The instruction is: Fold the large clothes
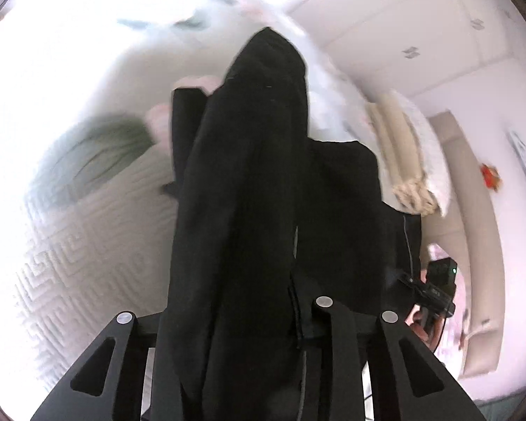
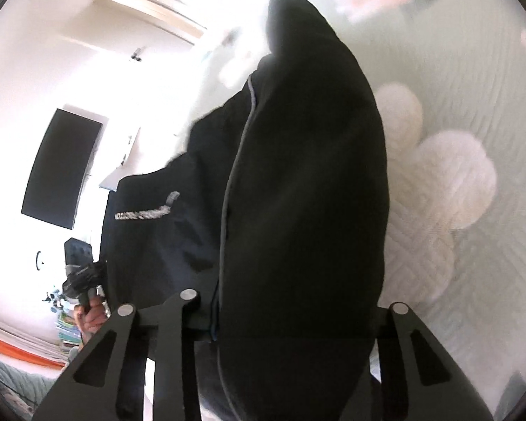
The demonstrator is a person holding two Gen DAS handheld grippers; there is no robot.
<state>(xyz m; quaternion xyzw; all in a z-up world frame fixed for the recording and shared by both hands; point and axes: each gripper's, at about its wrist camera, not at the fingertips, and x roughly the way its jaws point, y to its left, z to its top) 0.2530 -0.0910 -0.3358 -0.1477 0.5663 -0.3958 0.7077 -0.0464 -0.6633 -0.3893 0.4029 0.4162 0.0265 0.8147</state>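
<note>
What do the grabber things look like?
Both grippers are matte black. The left gripper and right gripper have flat angular arms with triangular cut-outs and round silver pins at the joints. A thin black cable hangs near the right one, which a bare hand holds.

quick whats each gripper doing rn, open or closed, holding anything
Left gripper: closed on the black fabric garment.
Right gripper: closed on the same garment.
</note>
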